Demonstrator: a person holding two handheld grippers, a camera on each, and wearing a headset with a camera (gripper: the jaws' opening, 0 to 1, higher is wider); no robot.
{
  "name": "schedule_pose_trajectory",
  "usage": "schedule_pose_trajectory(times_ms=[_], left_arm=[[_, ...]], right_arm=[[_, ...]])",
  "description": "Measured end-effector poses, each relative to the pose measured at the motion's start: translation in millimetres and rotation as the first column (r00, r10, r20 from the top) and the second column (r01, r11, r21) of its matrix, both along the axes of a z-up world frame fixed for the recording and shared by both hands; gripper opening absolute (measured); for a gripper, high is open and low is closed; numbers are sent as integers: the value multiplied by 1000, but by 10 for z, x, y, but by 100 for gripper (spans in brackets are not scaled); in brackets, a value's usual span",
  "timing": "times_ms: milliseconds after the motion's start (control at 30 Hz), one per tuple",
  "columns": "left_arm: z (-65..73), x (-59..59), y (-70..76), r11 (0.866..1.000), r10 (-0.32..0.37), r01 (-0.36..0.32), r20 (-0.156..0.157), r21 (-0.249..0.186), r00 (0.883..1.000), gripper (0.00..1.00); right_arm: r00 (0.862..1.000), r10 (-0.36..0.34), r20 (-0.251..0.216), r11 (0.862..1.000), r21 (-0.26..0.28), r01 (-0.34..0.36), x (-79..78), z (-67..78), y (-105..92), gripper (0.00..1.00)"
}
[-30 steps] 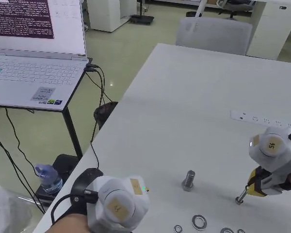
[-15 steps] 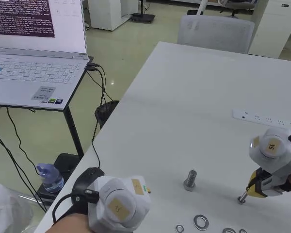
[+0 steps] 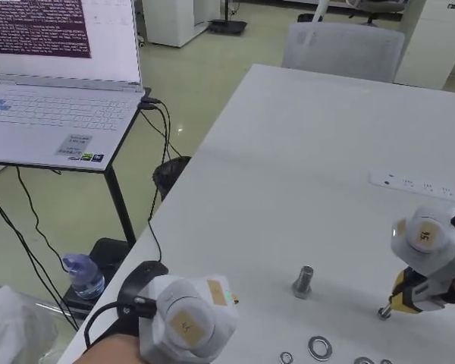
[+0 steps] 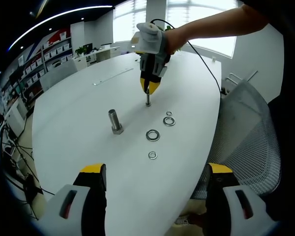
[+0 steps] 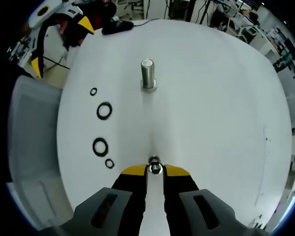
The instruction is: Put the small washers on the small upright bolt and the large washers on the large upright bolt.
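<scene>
An open laptop (image 3: 53,121) sits at ten o'clock of the head view, a water bottle (image 3: 83,274) on the floor at eight, a grey chair (image 3: 341,47) at one, and a power strip (image 3: 421,186) on the white table (image 3: 288,152) at three.

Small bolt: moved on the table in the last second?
No. The small bolt keeps its offset from the large bolt, with the right tool shut on it; the head view itself shifted.

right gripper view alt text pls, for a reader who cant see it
The right gripper is shut on the top of the small bolt, which stands upright on a white table. Beyond it stands the large bolt, and four loose washers, two large and two small, lie to the left.
</scene>
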State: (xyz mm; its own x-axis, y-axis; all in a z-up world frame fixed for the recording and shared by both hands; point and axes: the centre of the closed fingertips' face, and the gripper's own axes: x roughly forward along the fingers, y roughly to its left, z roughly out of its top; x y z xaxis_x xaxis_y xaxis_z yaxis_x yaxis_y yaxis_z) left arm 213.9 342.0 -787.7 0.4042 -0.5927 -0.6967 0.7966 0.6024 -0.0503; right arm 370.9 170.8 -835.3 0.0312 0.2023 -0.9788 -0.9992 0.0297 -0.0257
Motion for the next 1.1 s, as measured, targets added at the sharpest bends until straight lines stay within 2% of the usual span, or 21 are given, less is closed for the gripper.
schedule_pose_trajectory(times_ms=[267, 500, 833, 1100], left_arm=[[-26, -31, 23, 1000, 1, -1, -11, 5, 1000, 82], [-15, -16, 26, 1000, 4, -4, -6, 0, 1000, 82], [-6, -7, 11, 1000, 1, -1, -1, -5, 1000, 82], [3, -10, -1, 1000, 2, -2, -1, -13, 1000, 82]], right_arm=[[1000, 6, -1, 1000, -15, -6, -6, -132, -15, 13], [1000, 7, -6, 1000, -25, -7, 6, -267, -14, 13], [1000, 6, -8, 999, -39, -6, 2, -351, 4, 13], [1000, 4, -6, 999, -38, -4, 4, -344, 15, 13]])
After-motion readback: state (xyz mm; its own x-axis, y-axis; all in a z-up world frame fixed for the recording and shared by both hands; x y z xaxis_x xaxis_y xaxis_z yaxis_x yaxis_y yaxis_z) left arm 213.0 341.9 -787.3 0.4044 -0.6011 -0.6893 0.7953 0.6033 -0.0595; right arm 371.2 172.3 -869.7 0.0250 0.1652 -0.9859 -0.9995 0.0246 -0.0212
